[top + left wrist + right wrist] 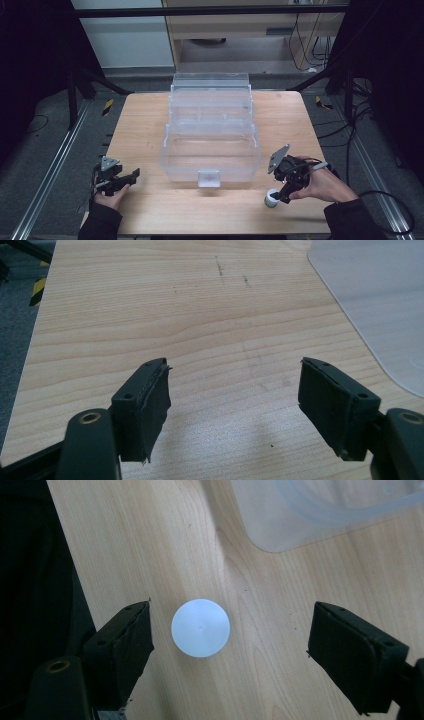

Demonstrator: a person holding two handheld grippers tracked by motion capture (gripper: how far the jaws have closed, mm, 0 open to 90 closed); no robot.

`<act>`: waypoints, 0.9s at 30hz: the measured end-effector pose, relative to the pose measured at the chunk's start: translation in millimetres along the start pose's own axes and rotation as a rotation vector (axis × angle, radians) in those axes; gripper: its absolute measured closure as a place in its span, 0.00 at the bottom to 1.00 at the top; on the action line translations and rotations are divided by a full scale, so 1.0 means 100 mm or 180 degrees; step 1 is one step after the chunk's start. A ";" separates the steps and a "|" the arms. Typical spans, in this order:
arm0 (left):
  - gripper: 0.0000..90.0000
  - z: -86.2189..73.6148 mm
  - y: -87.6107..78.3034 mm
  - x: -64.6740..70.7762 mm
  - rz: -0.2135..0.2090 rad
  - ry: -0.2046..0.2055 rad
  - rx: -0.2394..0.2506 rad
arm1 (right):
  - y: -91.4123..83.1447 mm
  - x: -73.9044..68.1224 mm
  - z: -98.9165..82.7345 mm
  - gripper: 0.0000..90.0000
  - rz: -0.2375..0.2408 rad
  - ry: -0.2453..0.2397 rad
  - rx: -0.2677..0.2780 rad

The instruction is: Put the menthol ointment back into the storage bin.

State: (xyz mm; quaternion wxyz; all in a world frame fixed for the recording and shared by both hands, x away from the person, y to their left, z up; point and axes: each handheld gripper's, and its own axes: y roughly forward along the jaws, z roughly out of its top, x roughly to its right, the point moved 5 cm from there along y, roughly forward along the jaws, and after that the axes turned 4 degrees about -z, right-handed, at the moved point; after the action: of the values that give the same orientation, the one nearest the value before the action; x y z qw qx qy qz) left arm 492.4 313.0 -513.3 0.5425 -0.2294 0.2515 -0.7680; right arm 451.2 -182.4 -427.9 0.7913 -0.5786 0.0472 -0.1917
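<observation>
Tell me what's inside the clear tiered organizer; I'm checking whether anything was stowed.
The clear tiered organizer looks empty: table wood shows through its front tray. The upper tiers' floors are hazy with glare, so small items there can't be ruled out.

The left gripper (131,176) is held low in the left hand (107,196), pointing level toward the right, and its jaws stand wide apart. The right gripper (278,196) points steeply downward from the right hand (320,186), its jaws also spread wide, nothing pressed between them.

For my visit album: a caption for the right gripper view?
Open right gripper poised above a small white-capped bottle on the wooden table.
</observation>
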 end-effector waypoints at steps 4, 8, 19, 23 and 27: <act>0.32 0.00 0.00 0.00 -0.0001 0.0003 -0.0005 | 0.06 -0.03 -0.03 0.22 0.0057 0.0006 -0.0038; 0.32 0.00 0.00 0.01 -0.0002 0.0007 -0.0003 | 0.11 -0.06 -0.05 0.23 0.0094 -0.0043 -0.0085; 0.32 0.00 0.00 0.01 -0.0004 0.0011 -0.0013 | 0.26 -0.10 -0.10 0.29 0.0115 -0.0081 -0.0168; 0.32 0.00 0.00 0.00 -0.0004 0.0011 -0.0012 | 0.31 -0.10 -0.12 0.31 0.0113 -0.0130 -0.0248; 0.32 0.00 0.01 0.01 -0.0004 0.0014 -0.0015 | 0.35 -0.11 -0.13 0.32 0.0120 -0.0144 -0.0278</act>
State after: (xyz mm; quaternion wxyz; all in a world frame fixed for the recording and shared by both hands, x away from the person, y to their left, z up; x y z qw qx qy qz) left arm 492.5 312.4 -513.8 0.5410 -0.2291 0.2544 -0.7682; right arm 446.1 -181.0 -466.0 0.7696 -0.6158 0.0486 -0.1614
